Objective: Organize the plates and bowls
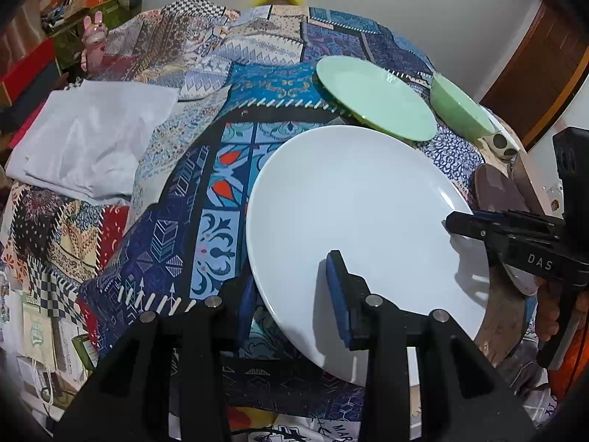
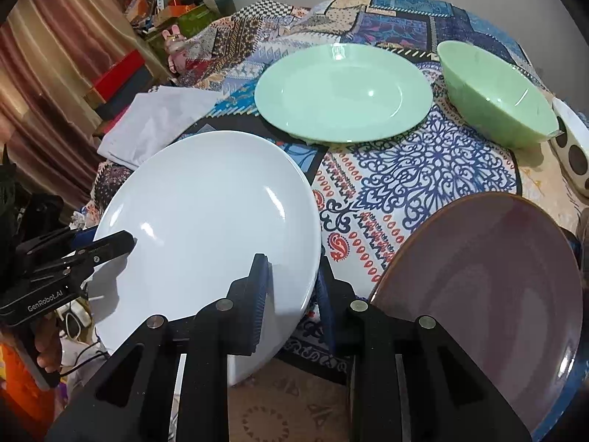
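Right now both tongs are biting the white plate (image 2: 206,221) at once: the left gripper (image 1: 294,298) is clamping its near rim, and the right gripper (image 2: 291,287) is pinching the opposite edge, lifting it tilted above the patterned cloth (image 2: 405,184). Just beside it, the purple plate (image 2: 489,276) is overhanging the table edge, so clearance there is looking tight. Farther back, the green plate (image 2: 342,92) and green bowl (image 2: 497,103) are sitting apart, unstacked, with a spotted dish (image 2: 574,147) beyond. Nothing is looking sorted yet; 4 pieces are waiting, and open cloth is lying between them.
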Demonstrator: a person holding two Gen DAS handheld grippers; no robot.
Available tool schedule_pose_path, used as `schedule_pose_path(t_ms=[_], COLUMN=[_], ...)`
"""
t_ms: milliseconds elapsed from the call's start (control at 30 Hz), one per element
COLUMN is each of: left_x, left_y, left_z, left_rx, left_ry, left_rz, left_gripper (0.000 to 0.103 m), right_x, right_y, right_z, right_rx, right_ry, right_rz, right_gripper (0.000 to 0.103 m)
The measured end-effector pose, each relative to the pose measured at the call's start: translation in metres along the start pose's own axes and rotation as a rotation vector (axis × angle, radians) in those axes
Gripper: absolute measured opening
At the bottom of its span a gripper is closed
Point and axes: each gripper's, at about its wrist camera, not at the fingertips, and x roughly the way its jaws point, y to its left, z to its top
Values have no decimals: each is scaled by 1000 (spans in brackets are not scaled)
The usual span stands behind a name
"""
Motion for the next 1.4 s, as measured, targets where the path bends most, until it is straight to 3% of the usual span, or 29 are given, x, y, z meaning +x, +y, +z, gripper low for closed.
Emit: schedule_pose_path(t_ms=[733, 1400], left_x=[-31, -15], left_y=[-73, -171], left_z=[25, 29], left_rx=[129, 235], left_ry=[-99, -61], left_rz=[-44, -127], left_gripper=[36, 37], right_x=[-74, -121], right_y=[-43, -115], right_z=[-16, -60], right_rx=[81, 198], right_ry=[-136, -182], right_rz=[-59, -110], right_gripper=[23, 23])
